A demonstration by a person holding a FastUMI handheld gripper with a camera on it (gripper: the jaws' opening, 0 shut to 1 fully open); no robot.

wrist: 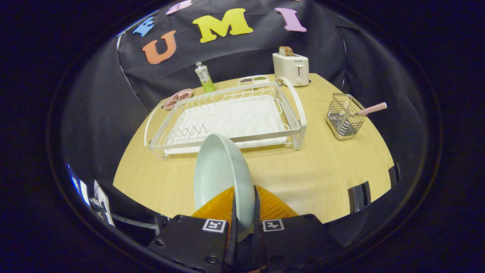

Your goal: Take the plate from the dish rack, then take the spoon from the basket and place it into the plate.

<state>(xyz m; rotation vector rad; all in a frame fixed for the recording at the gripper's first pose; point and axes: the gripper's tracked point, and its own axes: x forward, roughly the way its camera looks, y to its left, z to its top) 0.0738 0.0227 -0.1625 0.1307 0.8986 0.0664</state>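
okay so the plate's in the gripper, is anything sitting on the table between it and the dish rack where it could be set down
Nothing visible does. The gripper is shut on the plate, held on edge, and the table between the fingers and the dish rack is bare wood. The basket stands off to the right.

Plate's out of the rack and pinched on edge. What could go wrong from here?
1. The gripper holds the plate by the rim alone, standing on edge; it may pivot or slip when laid on the table.
2. The rack sits just beyond the plate; a forward swing could clip its front rail.
3. The spoon leans out of the small basket, which looks light and may tip when pulled.
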